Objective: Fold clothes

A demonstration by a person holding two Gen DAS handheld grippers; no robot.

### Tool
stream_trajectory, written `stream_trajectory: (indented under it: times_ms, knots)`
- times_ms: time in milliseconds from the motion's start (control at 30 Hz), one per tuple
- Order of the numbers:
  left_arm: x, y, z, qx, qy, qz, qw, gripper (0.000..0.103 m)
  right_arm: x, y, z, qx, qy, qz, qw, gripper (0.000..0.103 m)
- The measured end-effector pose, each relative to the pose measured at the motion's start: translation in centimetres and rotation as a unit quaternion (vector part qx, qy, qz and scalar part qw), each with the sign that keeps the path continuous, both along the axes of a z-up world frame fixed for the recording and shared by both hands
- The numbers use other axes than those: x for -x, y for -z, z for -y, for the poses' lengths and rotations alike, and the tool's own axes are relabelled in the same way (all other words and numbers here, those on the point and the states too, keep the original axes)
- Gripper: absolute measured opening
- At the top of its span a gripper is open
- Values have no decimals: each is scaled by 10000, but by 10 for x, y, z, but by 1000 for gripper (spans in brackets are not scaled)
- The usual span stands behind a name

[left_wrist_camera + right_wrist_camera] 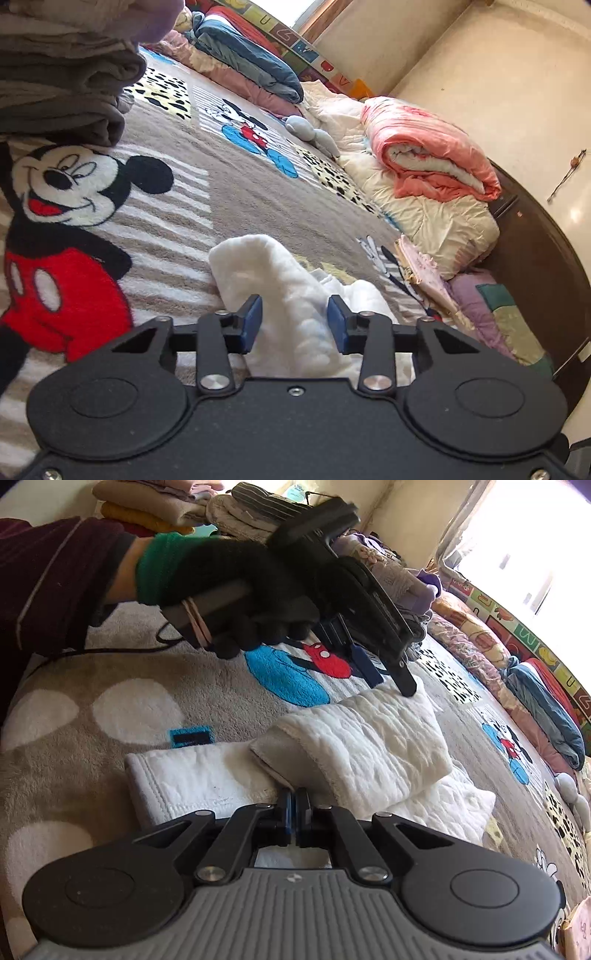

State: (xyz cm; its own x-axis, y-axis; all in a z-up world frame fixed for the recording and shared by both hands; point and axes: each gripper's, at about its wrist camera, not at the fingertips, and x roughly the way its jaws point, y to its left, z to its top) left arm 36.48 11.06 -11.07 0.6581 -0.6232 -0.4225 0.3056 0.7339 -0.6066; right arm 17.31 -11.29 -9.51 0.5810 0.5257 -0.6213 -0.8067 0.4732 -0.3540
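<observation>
Left wrist view: my left claw [294, 321] has its blue pads spread wide apart, and a raised fold of the white quilted garment [291, 295] stands in the gap between them; neither pad presses on it as far as I can see. Beyond the claw lies the cartoon-mouse blanket [192, 206], ahead and to the left a stack of folded grey clothes [66, 88], ahead and to the right a rolled pink quilt [428, 155]. Right wrist view: my right claw [294, 812] has its pads together, clamped on the grey-lined cuff edge of the white quilted garment [369, 746], which is folded over itself and rests on the blanket [110, 672] directly in front of the claw. Farther ahead, above the far edge of the garment, my black-gloved left hand [236, 590] holds the left claw [391, 672], tilted downward, fingers apart, one fingertip at or just touching the cloth's far corner. A pile of folded clothes [155, 509] sits behind it.
</observation>
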Motion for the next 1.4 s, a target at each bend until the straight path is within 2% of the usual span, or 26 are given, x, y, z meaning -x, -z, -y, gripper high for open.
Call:
stream_trajectory:
  times_ms: [33, 67, 267, 400, 433, 500, 533, 567, 633, 700, 733, 767, 800, 833, 1000, 1100, 1167, 1267, 1400]
  knots:
    - [-3, 1, 1, -8, 18, -11, 10000, 21, 2, -1, 2, -44, -26, 22, 10000, 4]
    - [-5, 3, 1, -40, 45, -25, 10000, 18, 3, -3, 3, -87, -53, 44, 9999, 4]
    - [-7, 5, 3, -201, 67, -166, 9996, 14, -1, -18, -6, -323, -8, 95, 9994, 4]
    - [-9, 5, 1, -18, 51, -238, 9997, 14, -6, -28, -14, -478, 39, 122, 9988, 7]
    - [-9, 5, 1, -24, 47, -244, 9997, 14, -7, -31, -16, -516, 51, 128, 9986, 15]
    - [-10, 7, 0, -17, 19, -299, 9996, 14, -9, -36, -20, -594, 74, 142, 9981, 39]
    - [-10, 8, 0, -8, 3, -330, 9995, 14, -10, -39, -22, -633, 86, 148, 9979, 56]
    - [-11, 9, 1, -3, -8, -348, 9994, 14, -10, -38, -27, -562, 75, 197, 9982, 58]
    - [-11, 9, 2, 8, -19, -344, 9994, 14, -5, -20, -44, 4, -10, 457, 9990, 58]
    - [-12, 8, 0, 44, -53, -319, 9995, 14, -6, -6, -53, 362, 170, 662, 9970, 57]
    - [-12, 7, -1, 64, -74, -309, 9995, 15, -9, -2, -55, 398, 299, 662, 9966, 51]
    - [-12, 6, -2, 77, -132, -298, 9994, 20, -15, -2, -52, 208, 437, 435, 9979, 34]
    - [-12, 5, -3, 50, -188, -254, 9995, 23, -21, -3, -50, 33, 566, 190, 9982, 24]
    - [-11, 3, -3, -22, -237, -178, 9996, 24, -23, -3, -48, -31, 672, 131, 9976, 18]
    - [-18, 0, 8, -348, -223, 228, 9989, 24, -13, 3, -45, -107, 701, 145, 9974, 11]
    - [-24, 4, 21, -543, 93, 318, 9980, 24, -8, -1, -42, -194, 638, 115, 9977, 9]
    - [-28, 10, 26, -546, 222, 302, 9978, 24, -5, -7, -40, -254, 572, 100, 9980, 8]
    - [-33, 17, 25, -533, 159, 170, 9983, 20, -1, -8, -40, -209, 509, 123, 9984, 8]
    - [-36, 23, 16, -256, 69, 42, 9996, 15, -3, -1, -42, -118, 474, -9, 9988, 8]
